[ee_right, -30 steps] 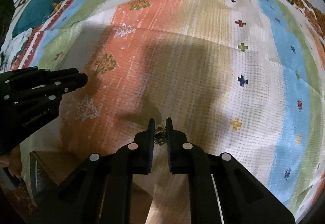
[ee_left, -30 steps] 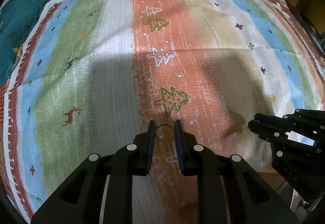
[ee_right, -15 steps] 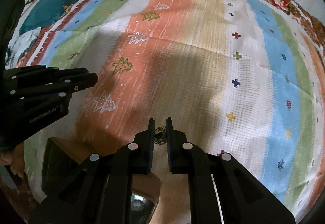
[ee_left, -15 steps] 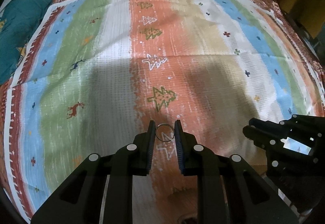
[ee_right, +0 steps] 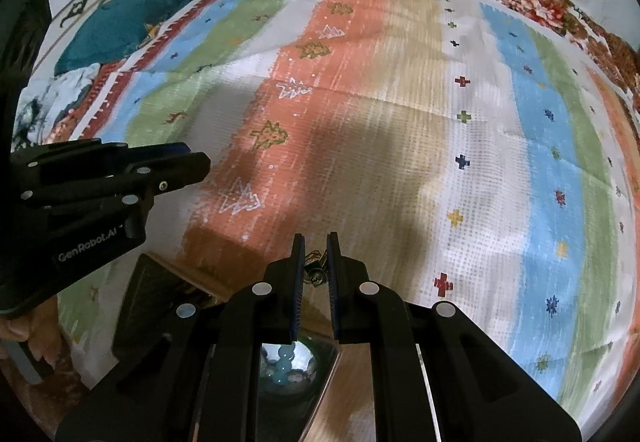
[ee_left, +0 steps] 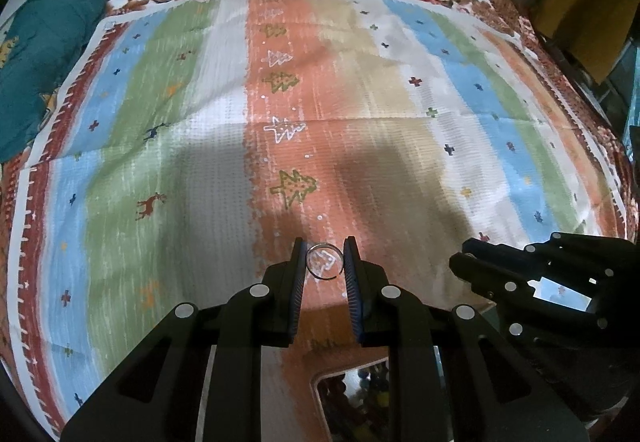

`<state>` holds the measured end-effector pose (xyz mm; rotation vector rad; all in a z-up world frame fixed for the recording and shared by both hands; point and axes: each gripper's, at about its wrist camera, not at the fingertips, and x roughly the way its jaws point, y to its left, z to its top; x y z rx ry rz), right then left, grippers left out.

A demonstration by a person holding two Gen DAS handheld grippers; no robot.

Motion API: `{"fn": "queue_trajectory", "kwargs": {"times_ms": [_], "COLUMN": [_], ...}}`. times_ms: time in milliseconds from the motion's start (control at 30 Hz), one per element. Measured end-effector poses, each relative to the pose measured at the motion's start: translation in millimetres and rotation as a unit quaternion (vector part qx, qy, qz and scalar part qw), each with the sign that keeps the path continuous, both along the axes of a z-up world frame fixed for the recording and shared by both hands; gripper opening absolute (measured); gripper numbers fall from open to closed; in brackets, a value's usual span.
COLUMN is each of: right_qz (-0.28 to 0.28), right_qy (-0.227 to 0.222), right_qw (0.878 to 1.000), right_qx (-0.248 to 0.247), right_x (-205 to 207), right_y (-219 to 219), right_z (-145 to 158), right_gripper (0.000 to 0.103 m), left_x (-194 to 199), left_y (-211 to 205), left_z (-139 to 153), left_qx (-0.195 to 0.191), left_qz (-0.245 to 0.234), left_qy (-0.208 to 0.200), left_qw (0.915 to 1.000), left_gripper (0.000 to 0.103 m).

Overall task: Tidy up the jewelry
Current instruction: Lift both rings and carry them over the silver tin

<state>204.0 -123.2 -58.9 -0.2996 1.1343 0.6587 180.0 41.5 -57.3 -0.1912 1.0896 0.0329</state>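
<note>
Left tool [ee_left: 324, 248] clamped on a thin ring [ee_left: 324, 261], pinched by its edges between the fingertips, held above the striped bedspread [ee_left: 192, 129]. Right tool [ee_right: 316, 242] closed on a small dark jewelry piece [ee_right: 315, 266]; can't tell what kind. Both hang over an open box with a mirror [ee_left: 352, 394] and teal beads [ee_right: 282, 364] inside.

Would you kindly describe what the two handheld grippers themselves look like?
Both are matte black plastic. The left gripper and right gripper each have two flat parallel fingers with ribbed bluish pads, angular linkage arms and round silver pivot pins. The left gripper's side carries pale "GenRobot.AI" lettering. No cables or sleeves show.
</note>
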Motion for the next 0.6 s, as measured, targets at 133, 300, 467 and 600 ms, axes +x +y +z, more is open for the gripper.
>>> {"fn": "queue_trajectory", "kwargs": {"times_ms": [133,300,467,600], "right_qz": [-0.001,-0.005,-0.01,-0.012], "right_qy": [-0.003,-0.006,-0.008,-0.013], "right_qw": [1.0,1.0,1.0,1.0], "right_qx": [0.005,0.013,0.021,0.024], "right_x": [-4,-10,-15,-21], "right_y": [-4,-11,-17,-21], "right_z": [4,9,14,17], "right_gripper": [0.012,0.012,0.012,0.012], "left_x": [-9,-19,-29,-37], "left_y": [-3,-5,-10,-13], "left_z": [6,11,17,20], "left_qx": [-0.005,-0.013,-0.013,-0.016], "left_qz": [-0.002,-0.003,-0.006,-0.008], "left_qy": [-0.007,-0.016,-0.024,-0.029], "left_qw": [1.0,0.9998,0.9996,0.9994], "left_gripper": [0.018,0.018,0.018,0.018]}}
